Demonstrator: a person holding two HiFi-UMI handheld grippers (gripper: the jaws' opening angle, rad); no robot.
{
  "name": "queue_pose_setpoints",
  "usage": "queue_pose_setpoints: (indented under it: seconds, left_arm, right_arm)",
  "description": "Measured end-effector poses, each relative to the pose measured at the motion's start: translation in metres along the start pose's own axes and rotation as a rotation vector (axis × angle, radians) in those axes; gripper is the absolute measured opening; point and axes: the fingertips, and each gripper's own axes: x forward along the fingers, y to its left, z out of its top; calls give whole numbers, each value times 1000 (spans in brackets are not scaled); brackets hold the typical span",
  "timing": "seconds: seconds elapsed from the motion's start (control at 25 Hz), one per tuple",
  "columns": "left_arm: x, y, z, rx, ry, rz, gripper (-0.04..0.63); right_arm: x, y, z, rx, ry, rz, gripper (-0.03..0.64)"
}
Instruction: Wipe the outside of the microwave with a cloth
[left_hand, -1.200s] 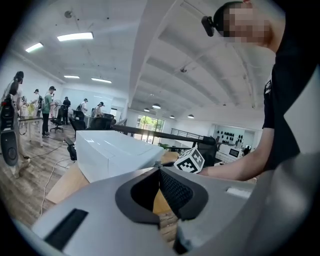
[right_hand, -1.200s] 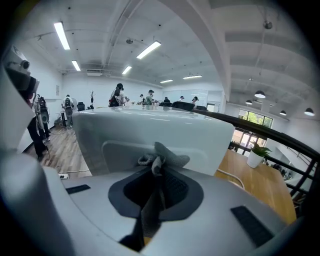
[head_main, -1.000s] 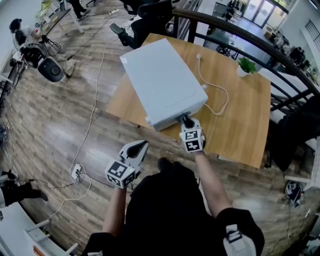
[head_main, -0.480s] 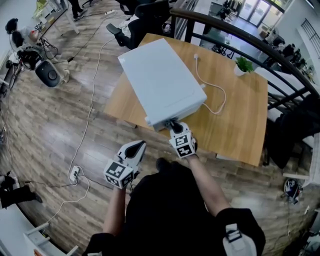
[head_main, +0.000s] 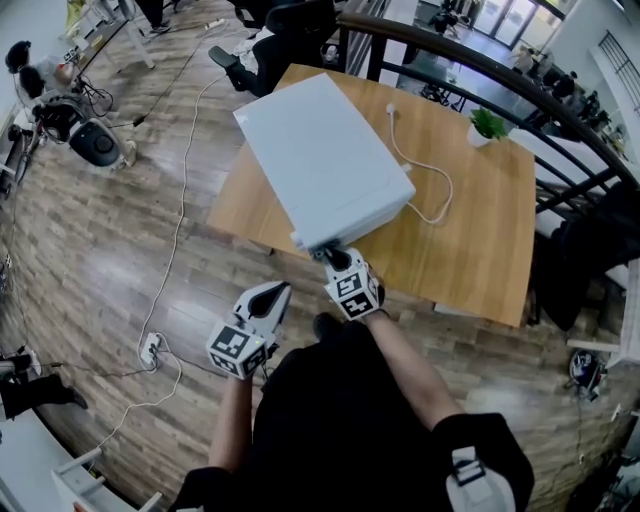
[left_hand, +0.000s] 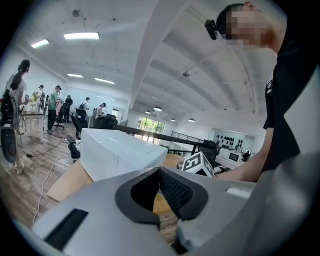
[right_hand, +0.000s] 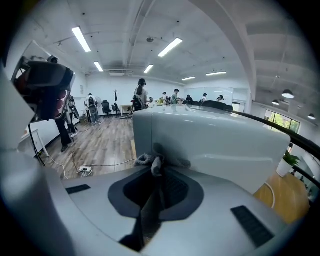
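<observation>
In the head view the microwave (head_main: 325, 160) is seen on the surface (head_main: 480, 235), with the right gripper (head_main: 335, 258) set at its near corner for wiping. In the left gripper view the left gripper (left_hand: 160, 171) is held aside, jaws together and empty. In the right gripper view the cloth (right_hand: 152, 161) is clamped in the jaws and laid against the casing.

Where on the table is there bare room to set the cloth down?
The widest bare wood of the table lies right of the white cord, between the plant and the near edge. Left of the microwave only a narrow strip shows.
</observation>
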Motion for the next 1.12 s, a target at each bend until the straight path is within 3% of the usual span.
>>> queue_pose_setpoints:
  seconds: [0.16,0.56,1.12]
  left_arm:
    - [3,0,1,-7,9,0,3]
    - [1,5,-4,10,16,7,2]
    - [-6,15,0,-24,13,75,2]
  right_arm:
    - [5,5,1,-38,2,5,26]
    - [18,9,-21,23,33,38,28]
    - [42,12,-50,76,119,97,28]
